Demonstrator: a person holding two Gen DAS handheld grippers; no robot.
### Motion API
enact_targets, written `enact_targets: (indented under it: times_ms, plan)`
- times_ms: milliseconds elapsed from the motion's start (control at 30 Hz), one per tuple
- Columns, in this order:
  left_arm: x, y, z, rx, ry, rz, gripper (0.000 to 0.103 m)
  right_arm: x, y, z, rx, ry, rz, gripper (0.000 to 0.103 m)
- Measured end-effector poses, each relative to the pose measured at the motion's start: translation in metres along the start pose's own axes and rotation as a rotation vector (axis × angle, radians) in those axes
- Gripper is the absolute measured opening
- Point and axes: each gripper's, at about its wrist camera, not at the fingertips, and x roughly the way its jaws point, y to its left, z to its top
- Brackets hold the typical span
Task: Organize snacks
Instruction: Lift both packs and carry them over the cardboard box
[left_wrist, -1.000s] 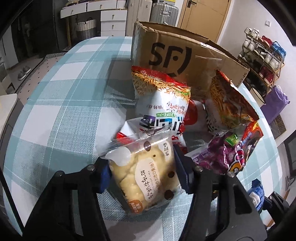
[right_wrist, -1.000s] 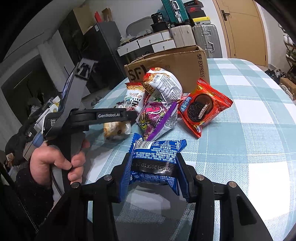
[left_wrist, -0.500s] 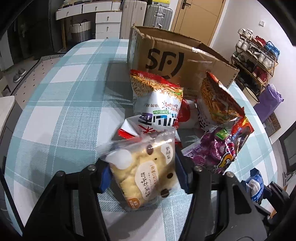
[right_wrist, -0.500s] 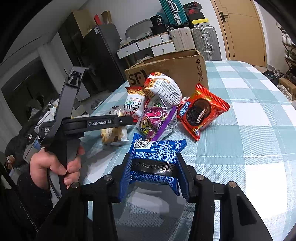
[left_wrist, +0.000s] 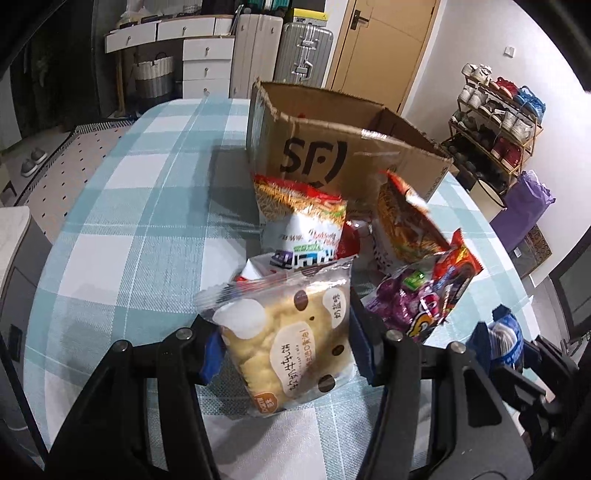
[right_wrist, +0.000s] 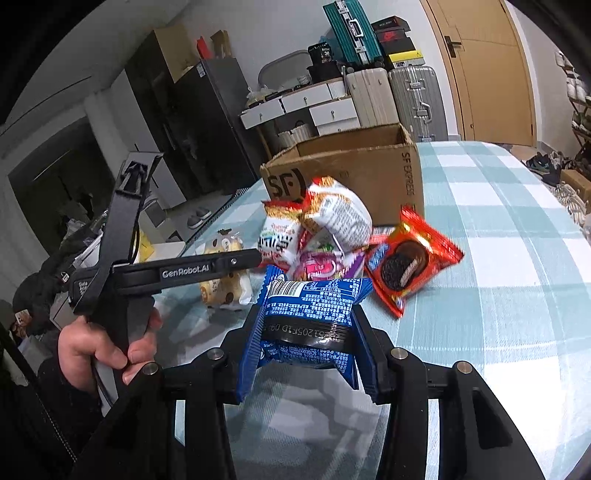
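My left gripper (left_wrist: 286, 343) is clamped on a clear-wrapped cookie pack (left_wrist: 291, 343): the pack sits squarely between my two fingers, its pale biscuits and brown dots facing me, its crimped top edge sticking up past my fingertips. In the right wrist view the same pack (right_wrist: 225, 269) hangs clear of the checked tablecloth (right_wrist: 517, 295), just beyond the black bar of that gripper.

My right gripper (right_wrist: 306, 332) is closed on a blue cookie packet (right_wrist: 310, 317), pinched sideways between both pads, its printed back turned toward me.

Just ahead of my left claw lies the snack pile: a noodle bag (left_wrist: 303, 221) directly beyond the held pack, a second noodle bag (left_wrist: 406, 225) to its right, and a purple candy bag (left_wrist: 413, 302) just right of my right finger. From my right claw, a red cookie packet (right_wrist: 410, 262) lies ahead and to the right, flat on the cloth.

Behind the pile stands the cardboard box (left_wrist: 351, 147), open at the top. I cannot see anything of its contents from either angle.
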Motion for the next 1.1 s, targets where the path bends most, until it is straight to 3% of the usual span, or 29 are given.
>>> enact_targets:
  times_ms: [600,1100]
  plan:
    - [-0.031,-0.026,0.058,0.102,-0.061,-0.044,0.053,-0.003,0.006,0.077,-0.080,-0.096,0.030,0.046]
    - [-0.019,-0.043,0.129,0.142,-0.062,-0.058,0.053,0.030,-0.013,0.147,-0.074,-0.097,0.037,0.046]
